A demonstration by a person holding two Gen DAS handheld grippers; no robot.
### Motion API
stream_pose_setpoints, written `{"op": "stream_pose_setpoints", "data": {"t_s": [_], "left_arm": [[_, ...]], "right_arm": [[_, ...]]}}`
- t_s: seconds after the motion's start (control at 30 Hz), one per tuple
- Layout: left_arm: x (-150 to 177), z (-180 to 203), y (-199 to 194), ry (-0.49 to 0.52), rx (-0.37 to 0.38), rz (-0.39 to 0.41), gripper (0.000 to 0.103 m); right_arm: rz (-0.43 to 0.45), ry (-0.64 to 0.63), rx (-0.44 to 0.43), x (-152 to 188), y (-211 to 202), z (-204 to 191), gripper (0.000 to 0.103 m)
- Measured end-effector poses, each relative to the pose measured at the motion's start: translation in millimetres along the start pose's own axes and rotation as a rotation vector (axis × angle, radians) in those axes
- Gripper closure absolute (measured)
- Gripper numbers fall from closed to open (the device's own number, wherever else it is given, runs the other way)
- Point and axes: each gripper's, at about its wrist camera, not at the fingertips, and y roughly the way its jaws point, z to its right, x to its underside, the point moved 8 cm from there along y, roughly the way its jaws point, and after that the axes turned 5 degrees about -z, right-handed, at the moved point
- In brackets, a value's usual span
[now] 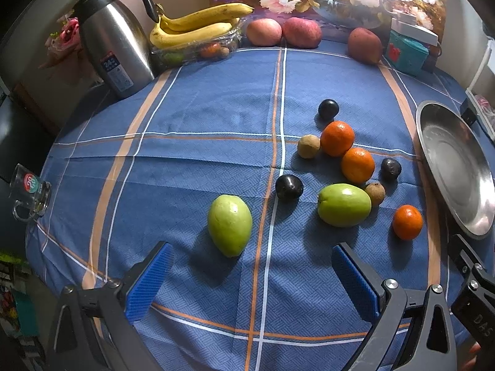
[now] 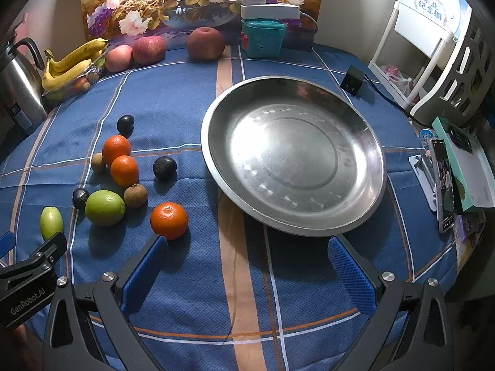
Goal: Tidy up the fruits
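Right wrist view shows a large steel plate [image 2: 294,157] at the centre of the frame, with nothing in it, resting on the blue checked tabletop [image 2: 185,108]. At the upper left a clear plastic tray [image 2: 72,88] carries a bunch of bananas [image 2: 72,61] over a few small fruits. Three apples [image 2: 150,49] stand along the back edge, near a teal box [image 2: 263,38].

The loose fruit lies left of the plate, apart from it: three oranges [image 2: 169,220], two green fruits [image 2: 105,207], three dark plums [image 2: 165,168] and two small brown fruits [image 2: 135,195]. The nearest orange sits just beyond the left fingertip of the right claw [image 2: 247,259], which is spread wide and grips nothing.

Left wrist view has the left claw [image 1: 250,262] likewise released and bare, hovering low in the frame with one green fruit [image 1: 230,224] just ahead between its fingers. A steel kettle [image 1: 113,46] stands at the upper left, a glass mug [image 1: 29,193] at the left edge. A phone [image 2: 444,182] and a black plug [image 2: 352,79] lie right of the plate.
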Motion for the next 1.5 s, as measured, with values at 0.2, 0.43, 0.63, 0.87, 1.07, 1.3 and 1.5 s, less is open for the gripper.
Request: {"op": "stream_pose_setpoints", "data": {"t_s": [0.2, 0.43, 0.63, 0.87, 1.07, 1.3, 1.5], "left_arm": [[0.1, -0.3, 0.4, 0.003, 0.002, -0.001, 0.0], [0.7, 0.3, 0.5, 0.002, 0.002, -0.001, 0.0], [0.8, 0.3, 0.5, 0.002, 0.002, -0.001, 0.0], [0.7, 0.7, 0.4, 0.002, 0.003, 0.0, 0.0], [-1.1, 2.4, -0.1, -0.004, 0.029, 0.007, 0.0], [-17.7, -3.7, -2.7, -0.031, 0.046, 0.067, 0.0], [-31.3, -18.1, 2.2, -0.106, 0.125, 0.101, 0.0]], "right_arm": [[0.001, -0.001, -0.001, 0.1, -0.5, -0.1, 0.0], [0.002, -0.001, -0.002, 0.3, -0.4, 0.0, 0.0], [0.003, -0.002, -0.002, 0.5, -0.2, 0.3, 0.0], [0.004, -0.002, -0.003, 0.6, 0.4, 0.7, 0.0], [0.004, -0.004, -0.003, 0.7, 0.7, 1.1, 0.0], [0.034, -0.032, -0.019, -4.4, -2.0, -11.0, 0.0], [0.058, -0.008, -0.082, -15.2, -1.8, -19.4, 0.0]]}}
